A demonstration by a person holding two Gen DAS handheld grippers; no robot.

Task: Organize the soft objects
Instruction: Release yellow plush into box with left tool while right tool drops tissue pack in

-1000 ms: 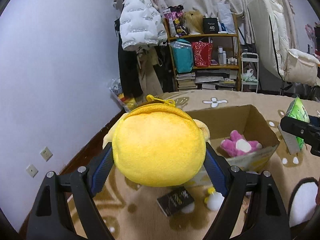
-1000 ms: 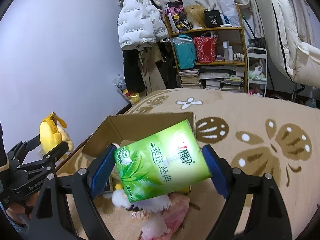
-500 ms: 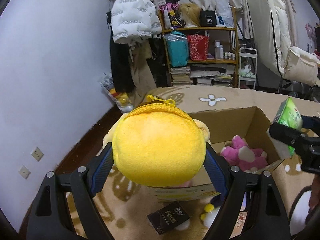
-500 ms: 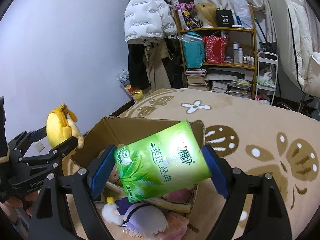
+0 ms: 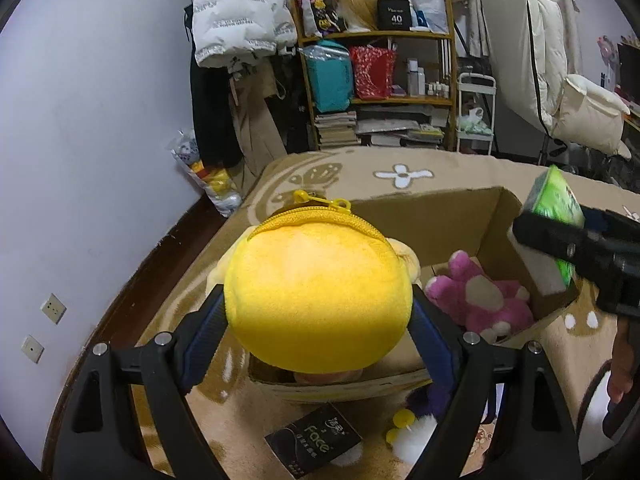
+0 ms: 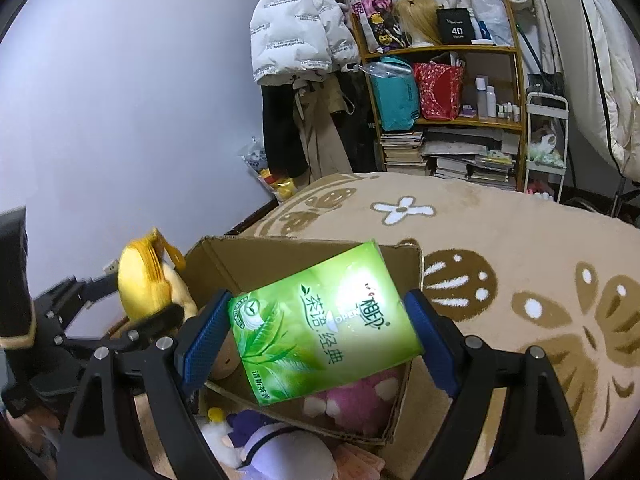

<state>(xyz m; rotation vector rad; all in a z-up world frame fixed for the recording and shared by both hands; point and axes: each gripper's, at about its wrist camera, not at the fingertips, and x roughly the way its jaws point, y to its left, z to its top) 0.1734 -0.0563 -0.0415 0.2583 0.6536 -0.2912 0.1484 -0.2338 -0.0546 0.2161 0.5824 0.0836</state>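
Observation:
My left gripper [image 5: 318, 316] is shut on a round yellow plush pouch [image 5: 316, 296] with a zipper, held over the near left edge of an open cardboard box [image 5: 436, 212]. My right gripper [image 6: 320, 330] is shut on a green tissue pack [image 6: 320, 320] and holds it above the same box [image 6: 256, 252]. A pink plush [image 5: 480, 300] lies inside the box; it also shows under the pack in the right wrist view [image 6: 360, 400]. The yellow pouch [image 6: 140, 276] and left gripper show at the left of the right wrist view. The tissue pack [image 5: 556, 208] shows at the right of the left wrist view.
The box stands on a beige patterned blanket [image 6: 520, 260]. A black "Face" packet [image 5: 312, 444] and a purple-and-white plush [image 6: 272, 444] lie in front of the box. A wooden shelf [image 5: 380, 80], hanging coats [image 5: 240, 20] and a white wall [image 5: 100, 120] stand behind.
Both grippers have moved forward over the box, each still holding its object. The tissue pack has come in over the box's right side; the yellow pouch is now above its near left edge.

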